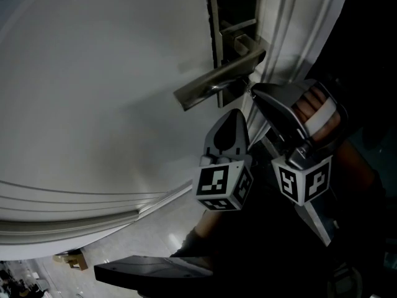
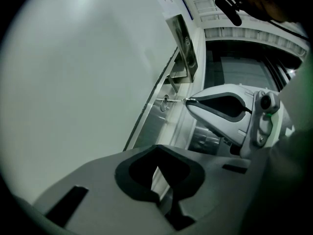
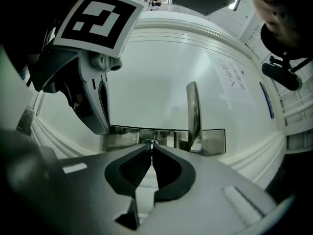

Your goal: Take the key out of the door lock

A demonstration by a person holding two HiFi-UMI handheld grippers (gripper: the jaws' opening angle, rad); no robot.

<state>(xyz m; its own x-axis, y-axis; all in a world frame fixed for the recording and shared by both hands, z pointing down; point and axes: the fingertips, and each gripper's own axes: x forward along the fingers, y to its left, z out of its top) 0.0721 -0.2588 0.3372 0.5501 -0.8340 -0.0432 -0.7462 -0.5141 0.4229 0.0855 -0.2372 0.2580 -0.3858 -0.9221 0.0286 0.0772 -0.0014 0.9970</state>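
Key (image 2: 175, 101) sits in the lock of a white door (image 1: 93, 92), its slim metal shank pinched between the tips of the right gripper (image 3: 152, 148), whose two fingers are pressed together on it. Just beyond those fingertips lies the brushed-steel lock plate (image 3: 122, 137), and above them a flat, angular metal lever handle (image 1: 217, 82) juts from the door. The door face is smooth and matte, bordered by stepped white moulding (image 1: 298, 23); a pale, glossy floor (image 1: 155, 241) shows below. The right fingers carry dark pads (image 3: 134, 165), one with a fine ribbed texture, set in grey plastic shells. A hand (image 1: 317, 113) grips the right tool behind its marker cube. The left gripper (image 2: 156, 152) hangs just beside the right one, short of the door, its fingers closed tip to tip on nothing. Its pointed grey nose aims up toward the handle.
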